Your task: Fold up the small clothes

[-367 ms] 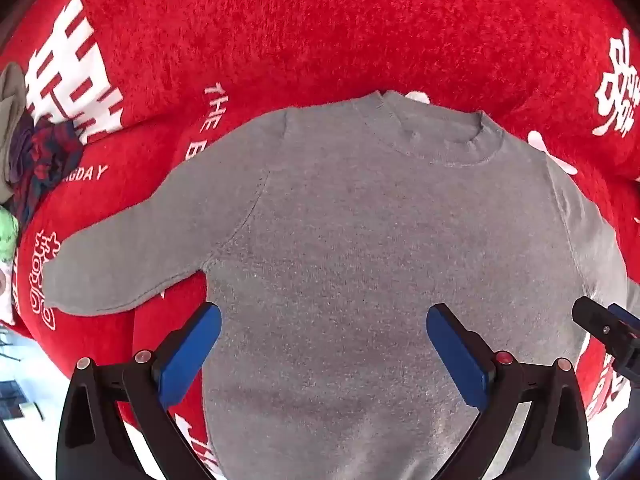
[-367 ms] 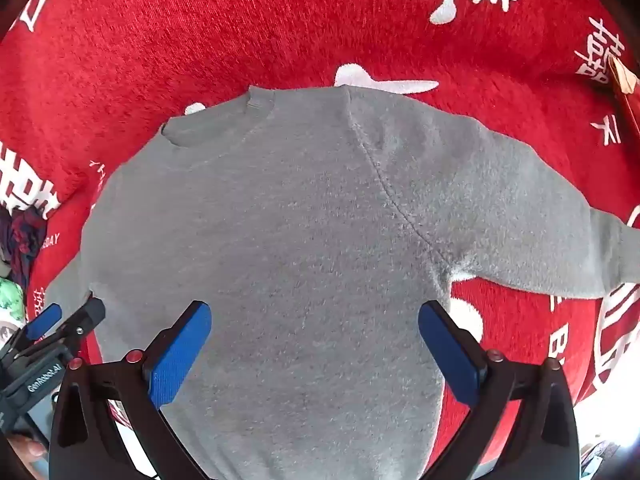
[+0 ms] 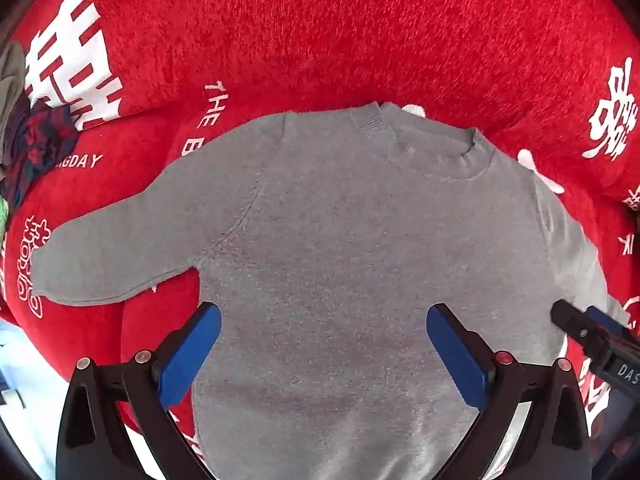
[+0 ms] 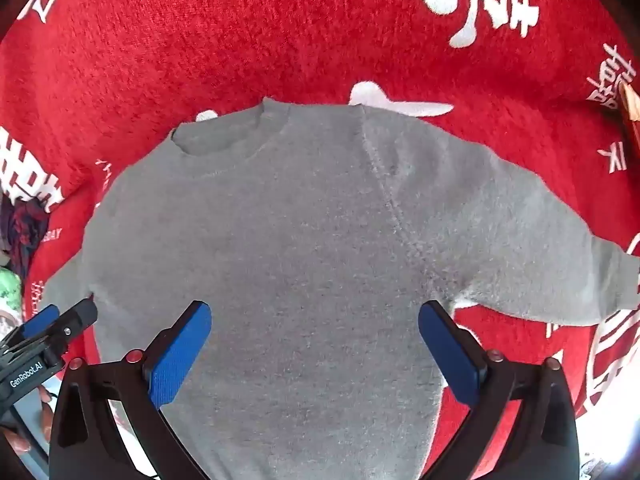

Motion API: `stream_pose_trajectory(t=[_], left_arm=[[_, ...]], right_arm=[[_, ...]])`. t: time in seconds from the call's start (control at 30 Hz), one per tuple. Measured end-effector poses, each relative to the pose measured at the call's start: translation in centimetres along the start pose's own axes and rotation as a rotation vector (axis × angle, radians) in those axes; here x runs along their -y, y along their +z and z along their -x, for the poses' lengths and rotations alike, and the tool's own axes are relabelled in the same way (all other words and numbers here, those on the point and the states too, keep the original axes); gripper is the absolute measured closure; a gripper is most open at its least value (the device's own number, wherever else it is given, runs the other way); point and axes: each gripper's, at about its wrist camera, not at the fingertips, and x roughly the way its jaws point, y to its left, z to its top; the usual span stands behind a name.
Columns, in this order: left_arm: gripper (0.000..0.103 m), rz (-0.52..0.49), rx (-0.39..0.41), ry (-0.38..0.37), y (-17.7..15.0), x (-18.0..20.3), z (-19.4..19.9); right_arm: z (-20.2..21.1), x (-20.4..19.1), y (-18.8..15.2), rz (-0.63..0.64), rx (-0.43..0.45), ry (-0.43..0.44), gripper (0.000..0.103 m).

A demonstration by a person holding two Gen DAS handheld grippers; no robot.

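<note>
Left wrist view: the grey sweater [image 3: 340, 248] lies flat, front up, across the middle of the frame on a red blanket [image 3: 320, 32], one sleeve reaching to the left edge. The left gripper [image 3: 322, 350] hangs over the lower body with jaws spread wide, nothing between them.

Right wrist view: the right gripper [image 4: 314, 346] is likewise released above the sweater [image 4: 304, 240], the other sleeve stretching to the right edge. Folding looks not yet begun; I judge the next move calls for each gripper to pinch a sleeve or side edge and carry it inward.
</note>
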Motion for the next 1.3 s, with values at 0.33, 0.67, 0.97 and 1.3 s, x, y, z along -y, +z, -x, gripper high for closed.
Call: stream_pose_trajectory(t=[0.33, 0.67, 0.97, 1.3], left_arm=[[0.000, 0.072, -0.046, -0.093, -0.5, -1.4, -0.8], [0.000, 0.078, -0.079, -0.100, -0.7, -2.8, -0.8], [0.000, -0.002, -0.070, 0.018, -1.1, -3.0, -1.0], [0.000, 0.005, -0.111, 0.044, -1.9, -3.2, -1.8]], right_arm=[[0.0, -0.7, -0.6, 0.029, -0.027, -0.060, 0.000], [0.2, -1.7, -0.7, 0.002, -0.066, -0.087, 0.000], [0.1, -2.6, -0.9, 0.002, -0.075, -0.094, 0.000], [-0.3, -3.2, -1.5, 0.018, -0.099, -0.111, 0.000]])
